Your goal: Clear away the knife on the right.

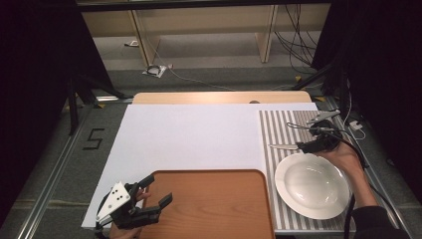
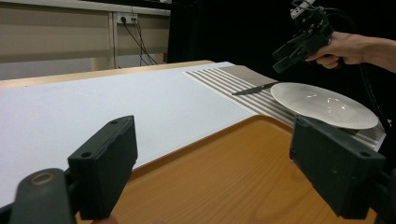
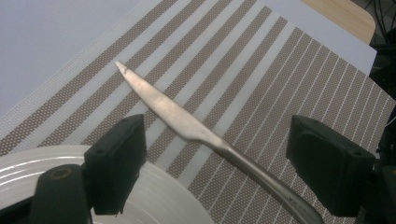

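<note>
A metal knife [image 1: 281,146] [image 3: 173,112] lies on the striped placemat [image 1: 278,124] just beyond a white plate [image 1: 312,185]. My right gripper [image 1: 304,146] [image 3: 215,154] hovers open over the knife's handle end, its jaws standing either side of the handle without touching it. A wooden tray [image 1: 214,209] sits at the near middle of the table. Over the tray's left edge my left gripper [image 1: 158,190] [image 2: 215,158] is open and holds nothing. In the left gripper view the plate [image 2: 322,102], the knife [image 2: 254,88] and the right gripper [image 2: 285,58] lie farther off.
A large white sheet [image 1: 189,134] covers the table's left and middle, and a wooden table edge [image 1: 219,97] shows at the far side. Beyond the table the floor holds cables and shelf legs. Black curtains close both sides.
</note>
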